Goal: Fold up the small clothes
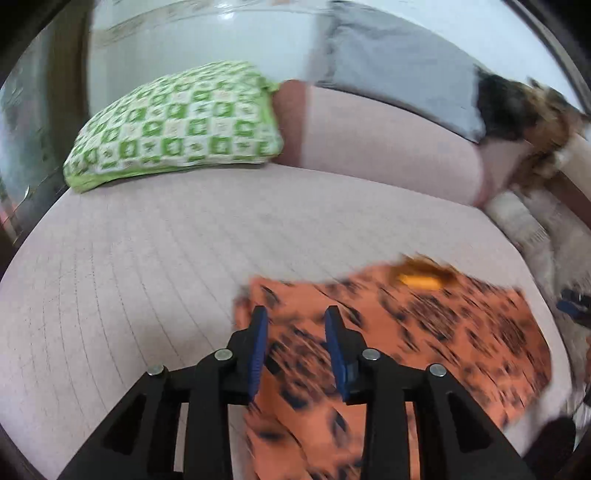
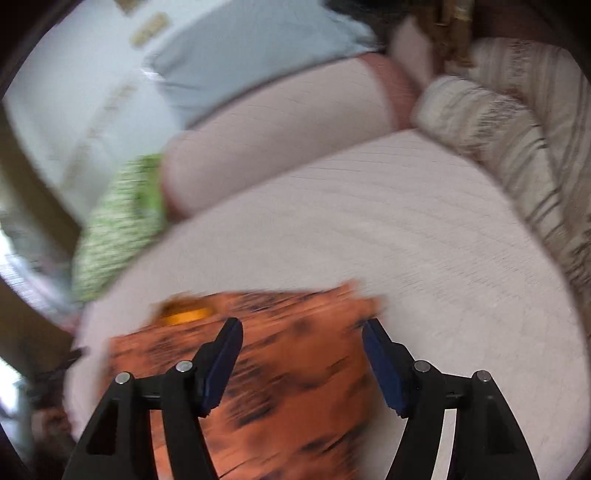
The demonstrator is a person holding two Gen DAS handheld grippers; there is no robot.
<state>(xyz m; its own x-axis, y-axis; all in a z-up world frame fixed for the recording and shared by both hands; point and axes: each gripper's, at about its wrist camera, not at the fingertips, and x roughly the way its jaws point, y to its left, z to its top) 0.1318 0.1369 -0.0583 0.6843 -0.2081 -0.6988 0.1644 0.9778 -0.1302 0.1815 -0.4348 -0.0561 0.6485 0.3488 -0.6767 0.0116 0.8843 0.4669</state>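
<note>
Both grippers — left (image 1: 295, 314), right (image 2: 301, 326) — fingers parted, over orange garment (image 1: 406, 332); bare sofa seat (image 1: 147, 240) leftward.

No text, label, brand, number or sign can be read in either view. The orange garment (image 1: 424, 325) carries only a dark blotchy print, and the small yellow patch at its neck (image 1: 421, 281) is too blurred to show any lettering. The green-and-white pillow (image 1: 177, 129) bears a checked pattern of squares, not writing. In the right wrist view everything is smeared by motion, including the yellowish marks on the pale wall (image 2: 149, 29), which cannot be made out as words.
</note>
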